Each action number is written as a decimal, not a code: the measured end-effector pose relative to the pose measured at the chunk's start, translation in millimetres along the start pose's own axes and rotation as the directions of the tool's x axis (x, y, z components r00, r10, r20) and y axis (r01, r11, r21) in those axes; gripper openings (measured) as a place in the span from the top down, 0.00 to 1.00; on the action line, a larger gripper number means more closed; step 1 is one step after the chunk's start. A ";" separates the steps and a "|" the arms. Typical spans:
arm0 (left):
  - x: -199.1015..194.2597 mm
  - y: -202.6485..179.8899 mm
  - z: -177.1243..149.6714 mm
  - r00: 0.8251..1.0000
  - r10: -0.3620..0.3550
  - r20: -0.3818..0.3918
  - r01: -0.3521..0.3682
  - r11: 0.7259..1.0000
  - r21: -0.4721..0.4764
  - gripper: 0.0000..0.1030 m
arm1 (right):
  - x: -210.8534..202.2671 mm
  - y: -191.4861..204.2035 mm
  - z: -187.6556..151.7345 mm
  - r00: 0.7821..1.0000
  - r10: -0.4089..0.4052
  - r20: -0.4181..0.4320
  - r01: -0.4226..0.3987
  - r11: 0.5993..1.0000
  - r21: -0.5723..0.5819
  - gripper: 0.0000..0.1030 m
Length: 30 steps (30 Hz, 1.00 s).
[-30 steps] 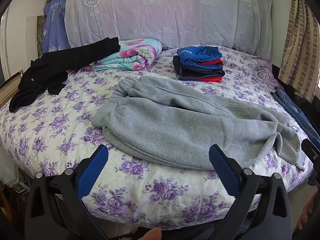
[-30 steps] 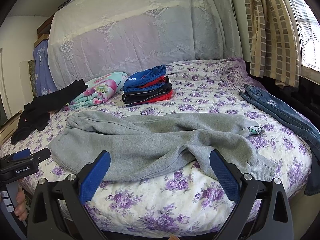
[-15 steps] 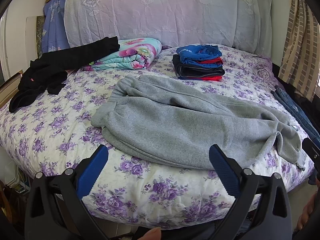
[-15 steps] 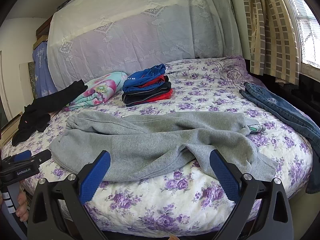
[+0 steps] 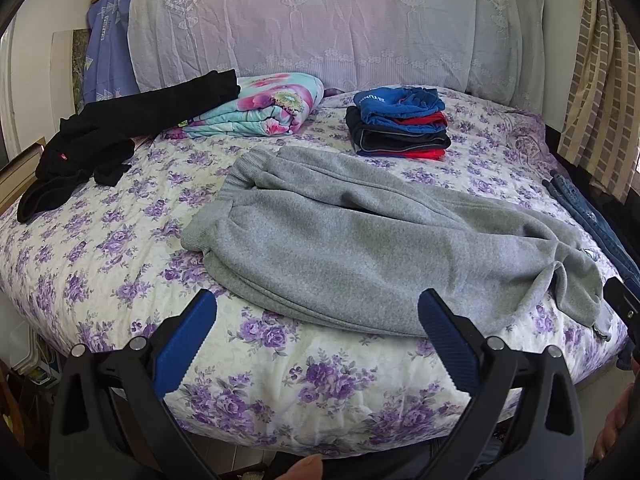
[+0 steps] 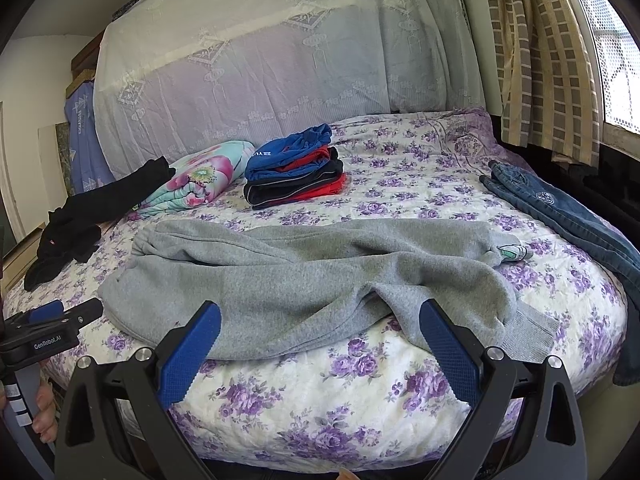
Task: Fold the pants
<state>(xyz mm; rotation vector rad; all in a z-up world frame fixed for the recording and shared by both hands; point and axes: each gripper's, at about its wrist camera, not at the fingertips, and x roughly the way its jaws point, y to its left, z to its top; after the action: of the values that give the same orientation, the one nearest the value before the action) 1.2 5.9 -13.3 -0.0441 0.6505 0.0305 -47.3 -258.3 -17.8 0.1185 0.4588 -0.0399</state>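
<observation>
Grey sweatpants (image 5: 360,240) lie loosely spread across the bed with the purple flower sheet (image 5: 100,248), waistband to the left, legs to the right. They also show in the right wrist view (image 6: 304,280), with a cuff (image 6: 532,328) near the front right edge. My left gripper (image 5: 316,320) is open and empty, just short of the pants' near edge. My right gripper (image 6: 318,328) is open and empty, in front of the near leg. The left gripper also shows at the left edge of the right wrist view (image 6: 60,316).
A stack of folded blue, red and black clothes (image 5: 400,128) sits at the back. A flowered rolled blanket (image 5: 260,112) and black clothes (image 5: 100,148) lie at the back left. Blue jeans (image 6: 560,216) hang over the right edge. A curtain (image 6: 540,60) hangs at the right.
Both grippers have drifted slightly; the view of the bed shifts a little. The pants have not moved.
</observation>
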 end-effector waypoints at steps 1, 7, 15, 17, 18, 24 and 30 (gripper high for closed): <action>0.3 0.1 -0.3 1.000 0.000 -0.001 0.000 1.000 0.000 0.04 | 0.4 1.7 -1.8 1.000 0.000 -0.001 0.000 1.000 0.001 0.03; 0.6 0.1 0.0 1.000 0.000 -0.001 0.000 1.000 0.000 0.04 | 0.5 1.4 -1.6 1.000 0.001 0.000 -0.001 1.000 0.003 0.03; 2.5 0.5 -2.2 1.000 0.003 -0.004 -0.003 1.000 -0.005 0.04 | 1.1 1.3 -1.7 1.000 0.002 -0.005 -0.002 1.000 0.005 0.03; 4.2 1.1 -2.4 1.000 0.003 -0.009 -0.003 1.000 -0.005 0.04 | 1.0 0.7 -1.8 1.000 0.003 -0.008 -0.002 1.000 0.005 0.03; 4.8 0.9 -2.6 1.000 0.003 -0.011 -0.003 1.000 -0.005 0.04 | 1.7 1.0 -2.7 1.000 0.003 -0.011 -0.003 1.000 0.006 0.03; 8.6 0.9 -2.5 1.000 0.002 -0.025 -0.002 1.000 0.000 0.04 | 5.6 2.3 -4.8 1.000 0.010 -0.025 -0.010 1.000 0.015 0.03; 10.6 0.9 -3.3 1.000 -0.001 -0.028 0.001 1.000 0.005 0.04 | 8.6 0.4 -4.1 0.999 0.004 -0.039 -0.003 1.000 0.030 0.03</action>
<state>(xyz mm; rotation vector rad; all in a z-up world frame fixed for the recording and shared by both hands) 7.7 6.7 -22.4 -0.0399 0.6785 0.0275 -41.3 -257.4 -25.2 0.1501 0.4966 -0.0409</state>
